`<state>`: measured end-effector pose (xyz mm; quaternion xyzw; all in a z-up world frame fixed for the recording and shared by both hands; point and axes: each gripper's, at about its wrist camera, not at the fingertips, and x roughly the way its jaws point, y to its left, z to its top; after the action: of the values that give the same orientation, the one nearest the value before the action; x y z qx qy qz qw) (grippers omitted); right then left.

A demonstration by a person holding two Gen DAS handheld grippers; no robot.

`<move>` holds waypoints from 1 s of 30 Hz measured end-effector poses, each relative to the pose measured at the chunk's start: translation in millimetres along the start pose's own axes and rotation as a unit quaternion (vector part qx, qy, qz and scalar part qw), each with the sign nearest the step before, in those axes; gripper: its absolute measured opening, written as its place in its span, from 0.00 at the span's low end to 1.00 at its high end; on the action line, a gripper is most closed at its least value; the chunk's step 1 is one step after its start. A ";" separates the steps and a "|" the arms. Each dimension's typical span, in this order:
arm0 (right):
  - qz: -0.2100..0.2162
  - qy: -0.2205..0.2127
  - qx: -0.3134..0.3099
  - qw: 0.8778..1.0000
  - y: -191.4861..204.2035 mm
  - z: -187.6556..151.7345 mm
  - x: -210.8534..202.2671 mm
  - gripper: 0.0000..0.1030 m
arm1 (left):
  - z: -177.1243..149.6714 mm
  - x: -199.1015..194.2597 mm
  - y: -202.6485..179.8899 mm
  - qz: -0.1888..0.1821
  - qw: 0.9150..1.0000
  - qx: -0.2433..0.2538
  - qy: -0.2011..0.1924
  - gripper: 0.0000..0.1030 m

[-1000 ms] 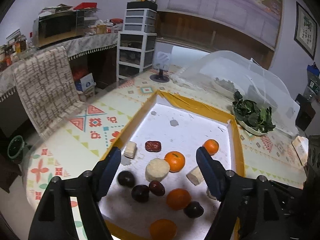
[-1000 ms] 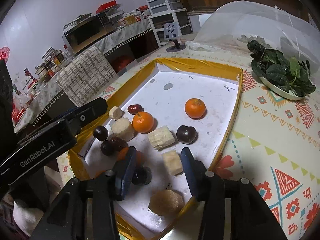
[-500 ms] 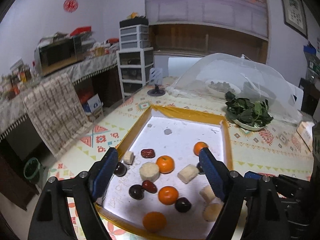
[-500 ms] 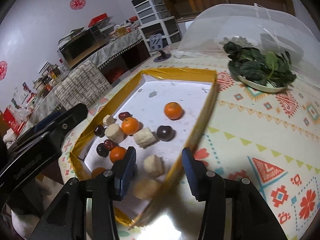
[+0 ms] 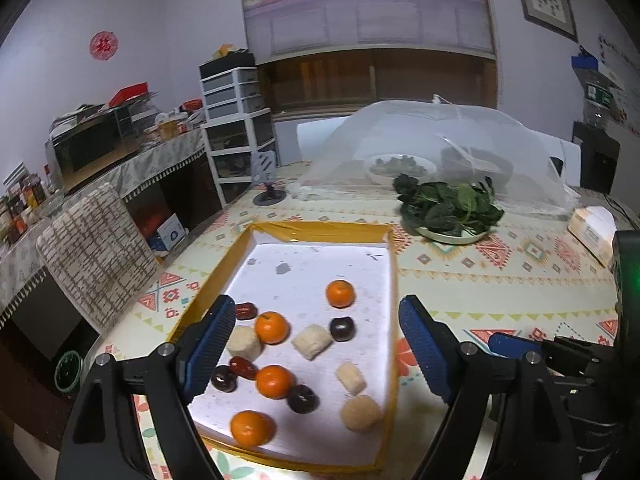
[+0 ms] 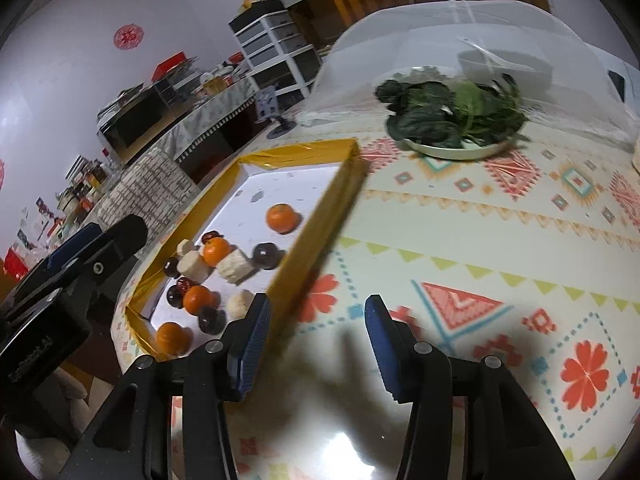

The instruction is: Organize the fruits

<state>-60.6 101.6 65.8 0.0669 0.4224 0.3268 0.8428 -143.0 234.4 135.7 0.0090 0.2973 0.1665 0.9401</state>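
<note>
A shallow tray with yellow walls [image 5: 320, 227] and a white floor lies on the patterned table. In it lie several oranges [image 5: 340, 293], dark plums [image 5: 342, 328], red dates [image 5: 245, 310] and pale cut chunks [image 5: 312, 341]. The tray also shows at the left of the right wrist view [image 6: 316, 236]. My left gripper [image 5: 314, 344] is open and empty, raised above the tray's near half. My right gripper [image 6: 316, 338] is open and empty, above the tablecloth just right of the tray's right wall.
A plate of dark leafy greens [image 5: 450, 208] stands behind the tray, in front of a clear mesh food cover [image 5: 432, 148]. A small box [image 5: 592, 232] lies at the table's right. A woven-covered chair back [image 5: 96, 248] stands at the left table edge.
Both grippers have pulled back and risen. The left now sees the whole tray from farther off. The right has swung right, from over the tray to over the tablecloth beside it.
</note>
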 end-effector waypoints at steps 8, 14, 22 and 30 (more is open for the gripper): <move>-0.020 -0.008 0.030 0.999 -42.2 -12.5 -22.1 0.52 | -2.9 -2.3 -31.2 -0.011 1.000 0.025 0.007 0.84; -0.054 -0.022 0.061 0.996 -91.3 -25.0 -56.8 0.55 | -5.4 -5.5 -56.2 -0.020 0.999 0.044 0.009 0.84; -0.131 -0.065 0.120 0.982 -177.1 -45.5 -133.4 0.55 | -12.3 -1.3 -88.1 -0.046 0.997 0.064 0.025 0.85; -0.192 -0.087 0.190 0.959 -249.2 -54.3 -180.0 0.55 | -21.1 5.5 -111.9 -0.073 0.993 0.078 0.045 0.85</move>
<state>-55.8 -210.3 54.7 0.1713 0.4066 0.0652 0.8950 -116.1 128.8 102.3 0.0527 0.3509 0.0736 0.9320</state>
